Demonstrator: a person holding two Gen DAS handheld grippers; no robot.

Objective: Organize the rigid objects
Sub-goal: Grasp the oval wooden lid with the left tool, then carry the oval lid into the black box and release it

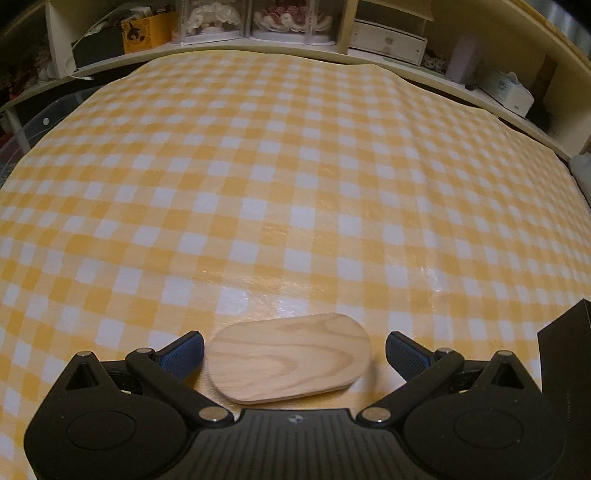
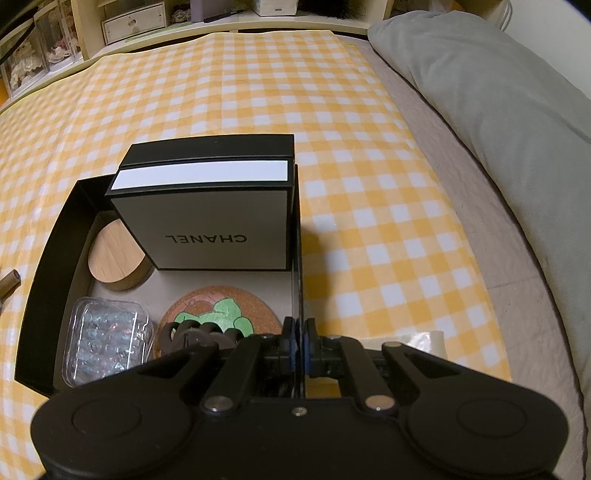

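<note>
A flat oval wooden board (image 1: 288,360) lies on the yellow checked cloth (image 1: 295,184), close in front of my left gripper (image 1: 293,341). That gripper is open, with its blue pads on either side of the board and not touching it. My right gripper (image 2: 300,326) is shut on the thin right wall of an open black box (image 2: 48,258). The box holds a white CHANEL box (image 2: 210,221), a round wooden coaster (image 2: 114,254), a cork coaster with a green figure (image 2: 218,314), a clear plastic case (image 2: 107,339) and a small black item (image 2: 199,332). A corner of the black box (image 1: 565,350) shows at the right of the left wrist view.
Shelves with boxes and clear cases (image 1: 280,18) run along the far edge of the cloth. A grey pillow (image 2: 498,92) lies to the right on a beige cover. A brown stick end (image 2: 9,282) pokes in at the left, and a pale translucent piece (image 2: 424,341) lies beside the right gripper.
</note>
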